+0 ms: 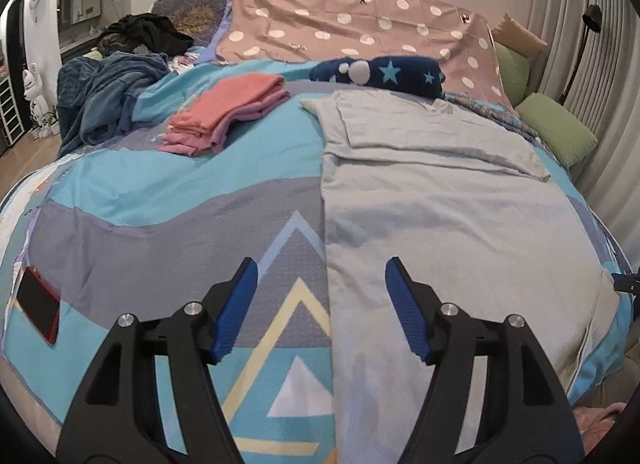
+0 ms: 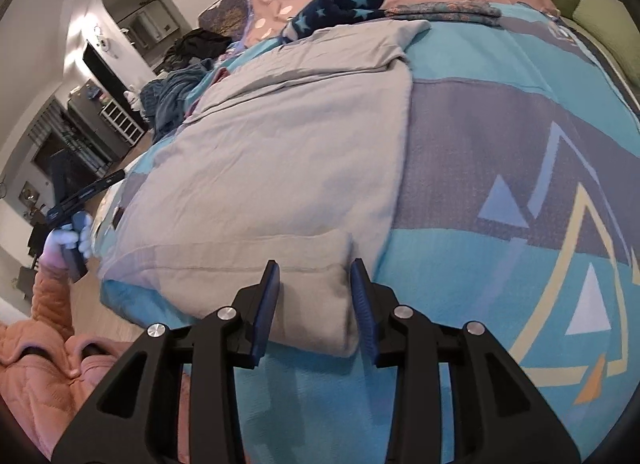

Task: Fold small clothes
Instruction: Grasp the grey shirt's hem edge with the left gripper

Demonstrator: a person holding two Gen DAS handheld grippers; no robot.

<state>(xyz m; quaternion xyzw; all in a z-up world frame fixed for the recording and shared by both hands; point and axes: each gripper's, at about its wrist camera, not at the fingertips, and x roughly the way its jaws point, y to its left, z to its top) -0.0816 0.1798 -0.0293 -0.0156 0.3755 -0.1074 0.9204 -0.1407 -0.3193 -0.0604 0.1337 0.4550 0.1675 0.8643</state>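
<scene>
A pale grey garment (image 1: 440, 204) lies flat on the patterned bed cover (image 1: 160, 192), folded lengthwise, with a sleeve laid back across its far end. My left gripper (image 1: 322, 268) hovers open over the garment's near left edge, which runs between its blue pads (image 1: 240, 304); nothing is gripped. In the right wrist view the same garment (image 2: 280, 164) stretches away from me. My right gripper (image 2: 315, 264) stands open astride its near corner, and the cloth lies slack between the jaws without the pads pressing on it.
A folded pink stack (image 1: 228, 112) sits at the far left, a navy star-print item (image 1: 380, 72) beyond the garment. A blue blanket (image 1: 104, 96), black clothes (image 1: 148, 32), a red-cased phone (image 1: 38, 304) and green pillows (image 1: 560, 128) ring the bed. A person's orange sleeve (image 2: 40, 344) shows.
</scene>
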